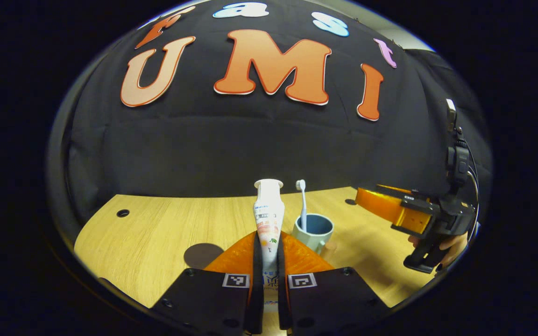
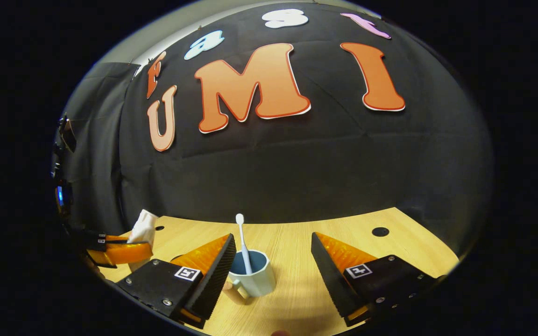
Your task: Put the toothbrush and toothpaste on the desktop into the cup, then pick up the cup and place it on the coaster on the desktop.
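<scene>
In the left gripper view, the left hand-held gripper [image 1: 269, 280] is seen nearest, closed tightly on the toothpaste [image 1: 268, 219], a soft white tube with a flared cap. The tube is held upright, its long axis standing along the fingers. The cup [image 1: 315, 232], a glazed mug that is pale outside and blue inside, stands just beyond and slightly to the right on the wooden counter [image 1: 157, 228], with the toothbrush [image 1: 302, 205] already upright inside. A dark round coaster [image 1: 202, 254] lies at the left, flat on the counter.

In the right gripper view, the right hand-held gripper [image 2: 271, 275] is wide open and holds nothing; the cup [image 2: 252, 277] stands between its ribbed fingers, closer to the left one. The left hand-held gripper [image 2: 119, 249] with the toothpaste [image 2: 144, 227] is seen at the far left. It is judged that the tube must be carried over the cup and lowered into it.
</scene>
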The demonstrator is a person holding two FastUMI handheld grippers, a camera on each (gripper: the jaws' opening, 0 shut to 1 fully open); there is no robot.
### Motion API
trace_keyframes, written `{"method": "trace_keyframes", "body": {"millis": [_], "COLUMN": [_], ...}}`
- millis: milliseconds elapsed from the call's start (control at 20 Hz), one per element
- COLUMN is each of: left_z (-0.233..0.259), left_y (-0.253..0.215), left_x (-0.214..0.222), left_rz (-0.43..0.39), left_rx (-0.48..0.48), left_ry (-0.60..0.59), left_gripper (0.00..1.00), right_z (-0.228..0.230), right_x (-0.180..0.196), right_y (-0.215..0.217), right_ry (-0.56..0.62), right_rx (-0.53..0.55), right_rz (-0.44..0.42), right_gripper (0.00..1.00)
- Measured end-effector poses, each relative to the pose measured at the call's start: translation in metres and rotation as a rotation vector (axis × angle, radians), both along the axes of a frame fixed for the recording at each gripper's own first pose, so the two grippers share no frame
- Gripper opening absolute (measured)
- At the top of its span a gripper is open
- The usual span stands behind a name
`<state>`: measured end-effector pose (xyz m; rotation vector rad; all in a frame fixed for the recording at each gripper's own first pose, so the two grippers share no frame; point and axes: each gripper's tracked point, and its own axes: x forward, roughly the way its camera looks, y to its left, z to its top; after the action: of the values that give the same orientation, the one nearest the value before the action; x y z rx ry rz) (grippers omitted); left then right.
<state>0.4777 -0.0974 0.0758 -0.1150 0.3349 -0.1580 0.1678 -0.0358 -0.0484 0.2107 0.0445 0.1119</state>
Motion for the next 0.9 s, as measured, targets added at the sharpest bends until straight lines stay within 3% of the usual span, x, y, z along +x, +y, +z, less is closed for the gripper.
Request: {"method": "trace_keyframes", "body": {"millis": [300,900], "left_z": [0.037,0.05], "left_y": [-0.037,-0.09], "left_x": [0.045,0.125], "left_rz": [-0.004,-0.053], "left_rx": [-0.073,-0.127], "left_ry": [-0.16,-0.282], "left_gripper": [0.16,0.16], "right_z": [0.015,0.003], "right_x": [-0.037,-0.055], "right_y": [-0.035,-0.071], "right_ry": [-0.055,-0.048], "right_rx": [-0.051,-0.078], "right_rz": [-0.047,-0.1], "right_gripper": [0.97,0.97]}}
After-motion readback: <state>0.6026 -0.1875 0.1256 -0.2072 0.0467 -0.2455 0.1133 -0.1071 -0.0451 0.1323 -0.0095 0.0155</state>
